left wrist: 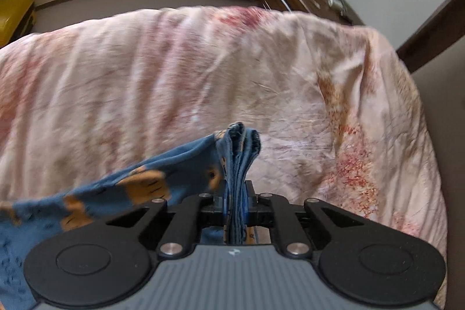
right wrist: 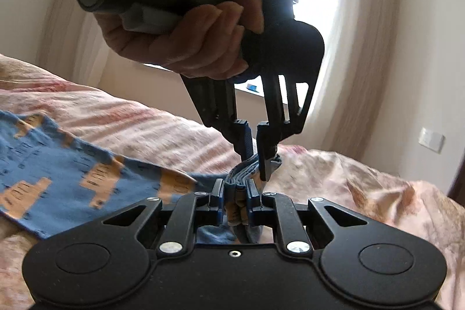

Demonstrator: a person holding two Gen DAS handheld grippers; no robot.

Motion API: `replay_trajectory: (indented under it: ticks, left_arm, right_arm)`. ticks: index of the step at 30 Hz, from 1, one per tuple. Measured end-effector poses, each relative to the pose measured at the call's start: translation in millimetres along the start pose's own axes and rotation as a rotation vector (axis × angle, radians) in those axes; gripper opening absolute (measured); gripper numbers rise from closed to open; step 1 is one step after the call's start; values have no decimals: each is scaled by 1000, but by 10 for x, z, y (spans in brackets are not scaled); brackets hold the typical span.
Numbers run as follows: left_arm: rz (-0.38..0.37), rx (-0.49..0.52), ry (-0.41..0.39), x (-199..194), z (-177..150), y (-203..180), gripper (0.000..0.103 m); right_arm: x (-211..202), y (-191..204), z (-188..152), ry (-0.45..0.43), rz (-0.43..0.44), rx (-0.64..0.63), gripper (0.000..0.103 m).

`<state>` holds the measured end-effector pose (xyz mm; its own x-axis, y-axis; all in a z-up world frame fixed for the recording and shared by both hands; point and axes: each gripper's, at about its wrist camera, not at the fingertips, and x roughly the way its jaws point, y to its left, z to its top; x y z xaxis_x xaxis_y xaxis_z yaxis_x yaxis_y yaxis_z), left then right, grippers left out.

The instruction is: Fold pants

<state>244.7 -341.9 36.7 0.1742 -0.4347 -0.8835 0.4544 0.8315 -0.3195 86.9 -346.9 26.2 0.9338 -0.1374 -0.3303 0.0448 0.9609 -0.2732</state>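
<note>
While the pants (left wrist: pixel 237 161) are trailing onto the bedspread (left wrist: pixel 145 71), L gripper (left wrist: pixel 236 202) & R gripper (right wrist: pixel 236 201) are both pinching their bunched edge.

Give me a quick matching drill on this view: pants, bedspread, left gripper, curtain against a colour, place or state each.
Things:
1. pants
2. bedspread
3. left gripper
4. curtain

Descriptions:
A. hangs beside the bright window
B. blue with orange patches
C. shut on a bunched fabric edge
D. pink and wrinkled, under the fabric

Pairs: 1-B, 2-D, 3-C, 4-A
</note>
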Motion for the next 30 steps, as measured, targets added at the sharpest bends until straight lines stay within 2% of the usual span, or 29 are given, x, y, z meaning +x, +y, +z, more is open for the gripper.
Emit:
replay_trajectory:
  ticks: [6, 11, 15, 17, 20, 23, 30]
  left_arm:
    - [-68, -131, -103, -435, -502, 688, 10]
    - [-34, -174, -121, -507, -860, 1213, 10]
    - [-78, -257, -149, -419, -1133, 1673, 10]
    - [-100, -294, -137, -316, -1235, 1883, 10]
    - [-106, -279, -130, -167, -1324, 2048, 11]
    - [-125, -264, -136, -107, -1347, 2087, 11]
    - [-170, -264, -127, -45, -1357, 2187, 11]
  right_arm:
    - [-279, 273, 163, -58, 173, -52, 14]
    - [-331, 674, 137, -29, 313, -133, 14]
    - [-293, 897, 130, 11, 400, -129, 14]
    - [-268, 997, 93, 34, 427, -148, 14]
    - [-186, 1145, 24, 83, 460, -171, 14]
    - [-100, 1244, -44, 129, 484, -174, 14]
    - [9, 1295, -120, 150, 496, -160, 14]
